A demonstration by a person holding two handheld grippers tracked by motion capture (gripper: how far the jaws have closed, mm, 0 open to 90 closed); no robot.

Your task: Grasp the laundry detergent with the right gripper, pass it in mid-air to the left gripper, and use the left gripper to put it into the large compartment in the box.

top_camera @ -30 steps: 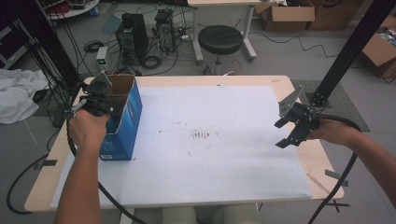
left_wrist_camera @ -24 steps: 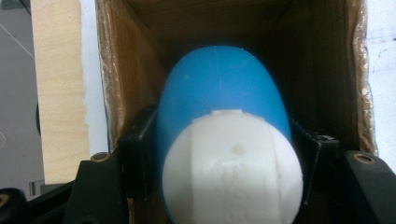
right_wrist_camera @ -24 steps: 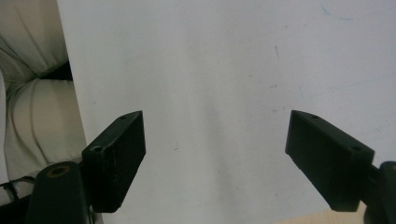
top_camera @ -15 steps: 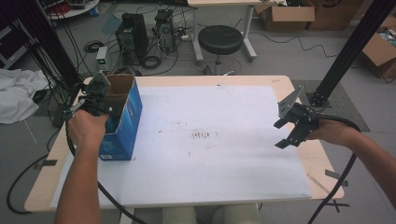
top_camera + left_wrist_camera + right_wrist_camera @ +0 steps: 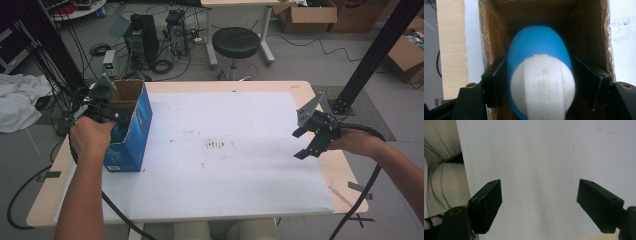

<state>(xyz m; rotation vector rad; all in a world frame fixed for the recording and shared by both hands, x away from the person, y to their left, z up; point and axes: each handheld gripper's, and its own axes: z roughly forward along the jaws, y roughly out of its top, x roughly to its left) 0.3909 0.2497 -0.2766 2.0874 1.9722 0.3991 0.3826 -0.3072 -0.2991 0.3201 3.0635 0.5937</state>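
A blue egg-shaped thing [image 5: 539,47] with a white cap end sits between the jaws of my left gripper [image 5: 540,77], inside an open blue cardboard box [image 5: 131,131]. Those jaws have just been opening, and their pads now stand close beside the thing without squeezing it. From above, my left gripper [image 5: 107,102] reaches into the box's top at the table's left side. The brown inner walls of the box [image 5: 586,30] surround the thing. My right gripper [image 5: 306,143] hovers open over the table's right side, with only the white sheet showing between its jaws [image 5: 539,202].
A white sheet [image 5: 225,165] covers most of the wooden table [image 5: 345,175]. Beyond the far edge stand a black stool [image 5: 236,42], computer cases and cables. A black frame post [image 5: 370,65] rises at the right. Cardboard boxes [image 5: 310,15] sit on the floor behind.
Both hands have stayed where they were, the left at the box top and the right over the table's right side. No other visible difference from above.
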